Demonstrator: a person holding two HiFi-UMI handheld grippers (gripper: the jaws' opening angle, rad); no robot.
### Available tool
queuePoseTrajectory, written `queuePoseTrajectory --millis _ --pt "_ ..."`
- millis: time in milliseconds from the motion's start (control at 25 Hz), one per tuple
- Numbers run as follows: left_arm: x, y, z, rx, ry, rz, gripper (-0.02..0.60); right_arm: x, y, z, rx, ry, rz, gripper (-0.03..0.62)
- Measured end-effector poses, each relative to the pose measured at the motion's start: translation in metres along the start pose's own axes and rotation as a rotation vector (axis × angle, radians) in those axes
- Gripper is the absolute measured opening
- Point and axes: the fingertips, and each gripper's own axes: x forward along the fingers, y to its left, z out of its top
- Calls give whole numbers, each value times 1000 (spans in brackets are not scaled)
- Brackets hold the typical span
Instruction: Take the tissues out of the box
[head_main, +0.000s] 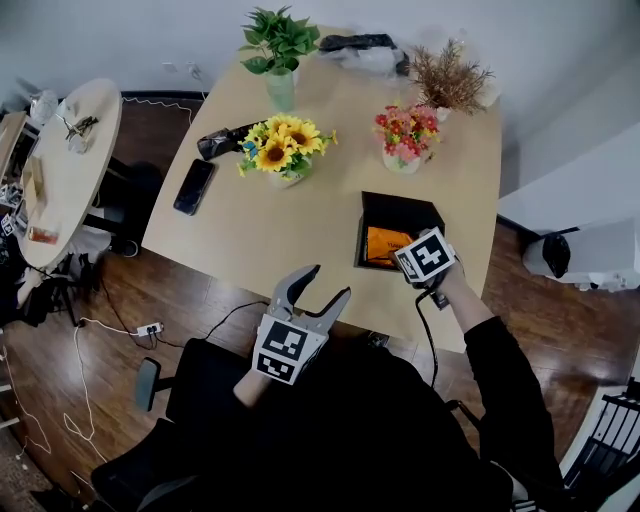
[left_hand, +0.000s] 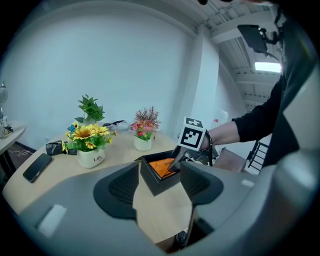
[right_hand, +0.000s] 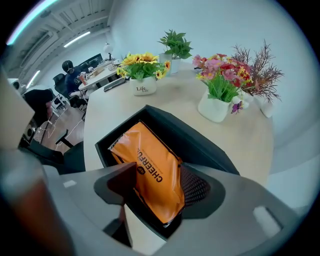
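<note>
My right gripper (right_hand: 160, 177) is down in the black box (head_main: 400, 203), jaws drawn in narrow and pinching the near end of the orange tissue pack (right_hand: 150, 160). The pack is a soft, glossy plastic pouch, bright orange and wrinkled. Dark print runs along its length, reading "CHEERFU" before the jaw cuts it off, with a small round dark logo beside it. It lies lengthwise inside the box. The far end rests low on the box floor and the near end sits between my jaws at the box's near wall. The box is open on top, square and dark inside.

The box sits on the light wood table (head_main: 320, 215) toward its near right side, just in front of the pink flower pot (head_main: 405, 138). The sunflower pot (head_main: 280, 152) stands left of that, well apart from the box. A black phone (head_main: 194, 186) lies flat near the table's left edge.

My left gripper (head_main: 330, 282) hangs over the table's near edge, jaws spread wide with nothing between them, only bare tabletop. It points toward the box but is clear of it.
</note>
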Motion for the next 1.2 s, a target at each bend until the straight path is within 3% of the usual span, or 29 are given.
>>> queuePoseTrajectory --millis 240,680,1200 --pt "-2 6 0 4 6 -14 247 -15 -1 3 4 -70 -47 226" --pt "10 -3 -2 27 33 -59 247 -106 -19 15 48 -238 -61 212" --pt "34 -44 6 84 51 -110 247 -175 -77 -72 170 -312 -159 193"
